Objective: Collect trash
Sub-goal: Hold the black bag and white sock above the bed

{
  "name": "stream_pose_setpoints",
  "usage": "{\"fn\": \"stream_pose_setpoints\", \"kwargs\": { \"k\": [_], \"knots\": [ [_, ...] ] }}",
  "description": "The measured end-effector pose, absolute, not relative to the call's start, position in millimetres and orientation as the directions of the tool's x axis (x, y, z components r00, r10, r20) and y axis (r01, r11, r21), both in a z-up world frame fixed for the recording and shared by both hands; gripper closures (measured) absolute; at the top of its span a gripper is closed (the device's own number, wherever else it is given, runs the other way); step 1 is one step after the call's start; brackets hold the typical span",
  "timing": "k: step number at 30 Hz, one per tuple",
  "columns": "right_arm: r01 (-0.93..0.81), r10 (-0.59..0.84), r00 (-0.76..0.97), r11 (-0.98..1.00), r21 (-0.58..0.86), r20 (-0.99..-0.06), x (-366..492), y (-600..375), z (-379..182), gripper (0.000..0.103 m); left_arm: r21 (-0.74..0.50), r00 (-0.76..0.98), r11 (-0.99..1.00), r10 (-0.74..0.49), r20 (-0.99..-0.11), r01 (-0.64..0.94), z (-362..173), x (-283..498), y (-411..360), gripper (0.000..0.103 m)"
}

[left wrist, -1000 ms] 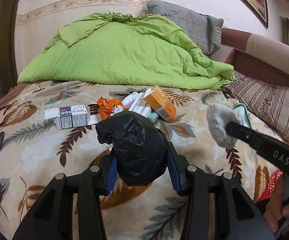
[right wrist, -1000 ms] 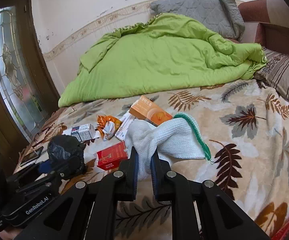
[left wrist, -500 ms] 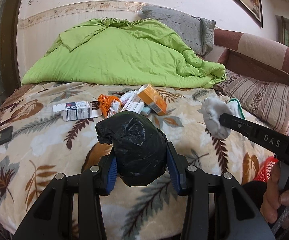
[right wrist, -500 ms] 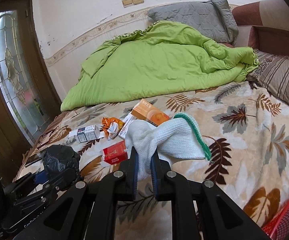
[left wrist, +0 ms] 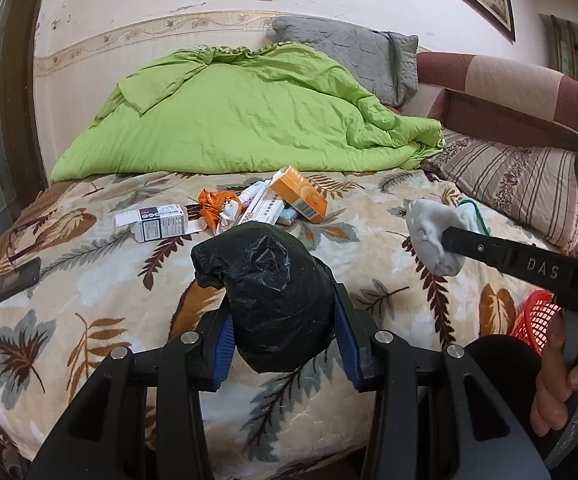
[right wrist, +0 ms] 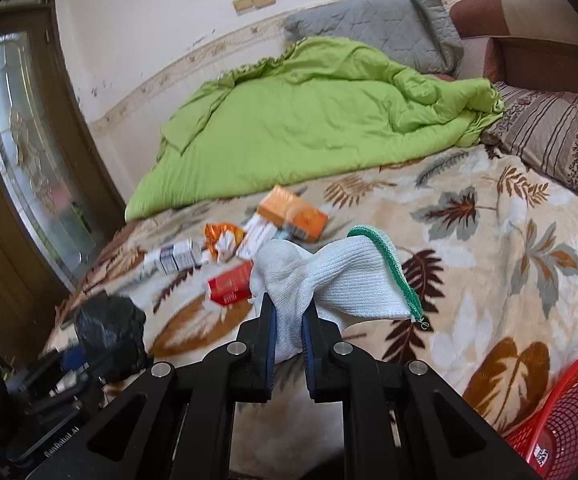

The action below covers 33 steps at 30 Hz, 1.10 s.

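Note:
My left gripper (left wrist: pixel 283 312) is shut on a crumpled black plastic bag (left wrist: pixel 273 292) and holds it above the bed's front edge. My right gripper (right wrist: pixel 289 320) is shut on a white glove with a green cuff (right wrist: pixel 337 280), also held in the air; it shows in the left wrist view (left wrist: pixel 433 236) too. Trash lies on the leaf-patterned blanket (left wrist: pixel 89 288): an orange box (left wrist: pixel 299 194), an orange wrapper (left wrist: pixel 215 208), a white carton (left wrist: pixel 161 226), a white tube box (left wrist: pixel 263 212) and a red box (right wrist: pixel 231 286).
A red mesh basket (right wrist: pixel 569 412) sits low at the right beside the bed. A green quilt (left wrist: pixel 249 120) and grey pillow (left wrist: pixel 353 52) fill the back of the bed. A striped pillow (left wrist: pixel 509 180) lies right. A dark phone (left wrist: pixel 9 284) lies at the left edge.
Both grippers have pulled back from the bed with their loads still held. The red basket has come into view at the lower right.

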State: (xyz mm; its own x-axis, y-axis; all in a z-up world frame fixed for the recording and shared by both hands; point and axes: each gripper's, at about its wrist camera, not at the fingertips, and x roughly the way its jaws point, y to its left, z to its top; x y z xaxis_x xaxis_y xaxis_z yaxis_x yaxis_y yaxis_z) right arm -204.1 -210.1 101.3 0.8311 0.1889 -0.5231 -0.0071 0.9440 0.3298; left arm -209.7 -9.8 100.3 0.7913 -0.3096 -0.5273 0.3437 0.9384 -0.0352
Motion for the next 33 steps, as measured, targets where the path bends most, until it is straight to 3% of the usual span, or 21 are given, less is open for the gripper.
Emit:
{"fn": "stream_pose_setpoints", "kwargs": {
  "k": [19,33],
  "knots": [
    [-0.057,0.250,0.802,0.936,0.348,-0.542,-169.0,-207.9,93.4,0.091,-0.133,0.712,0.941,-0.323,-0.624,0.311,73.0,-145.1,-8.7,0.060],
    [-0.059,0.308,0.711,0.922,0.382,-0.633,-132.3,-202.0,57.0,0.091,-0.123,0.654,0.950,-0.288,-0.699,0.286,58.6,-109.1,-14.5,0.060]
  ]
}}
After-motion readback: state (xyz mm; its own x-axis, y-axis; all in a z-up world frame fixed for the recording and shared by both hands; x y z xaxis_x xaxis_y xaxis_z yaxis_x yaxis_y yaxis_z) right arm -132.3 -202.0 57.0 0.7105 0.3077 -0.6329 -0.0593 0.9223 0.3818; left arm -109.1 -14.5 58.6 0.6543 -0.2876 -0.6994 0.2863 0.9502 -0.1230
